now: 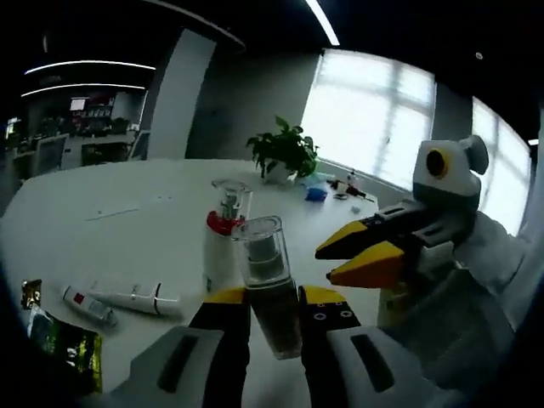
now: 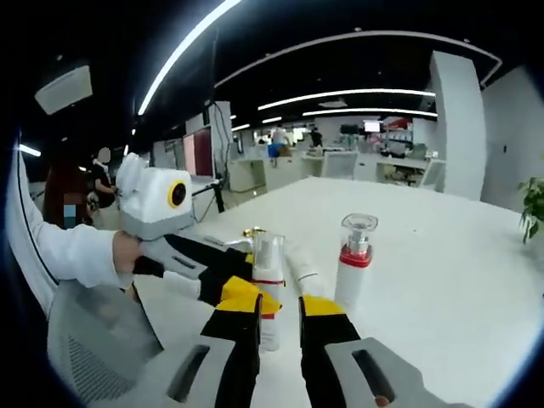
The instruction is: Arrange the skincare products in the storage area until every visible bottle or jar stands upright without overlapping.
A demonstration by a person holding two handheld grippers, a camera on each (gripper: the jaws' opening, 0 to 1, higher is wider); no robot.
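- Two hand-held grippers are in play over the white desk (image 1: 127,204), and the left hand-held gripper (image 1: 274,299) has its jaws clamped on a clear-capped pump bottle (image 1: 266,280), held upright just above the desk, or so it looks.
- Behind that bottle stands a second one, the red-collared bottle (image 1: 225,234), upright on the desk and close by, though I can't tell if they touch.
- Off to the side two white tubes (image 1: 127,299) lie flat near a green foil sachet (image 1: 64,340); a potted plant (image 1: 283,151) sits well back by the window.
- The right hand-held gripper (image 1: 361,255) comes in from the right of the left gripper view, jaws slightly parted, holding nothing that I can see.
- Switch to the right gripper view: its own jaws sit just in front of the held bottle (image 2: 269,285), the left hand-held gripper (image 2: 242,289) gripping it from the side, the red-collared bottle (image 2: 354,263) standing just beyond.
- My read: this is the placing step for the pump bottle.
- Next move calls for lowering it squarely onto bare desk beside the red-collared one with a gap, then loosening the jaws gently; the tall narrow bottle could tip or knock its neighbour.
- The flat tubes probably wait for later.
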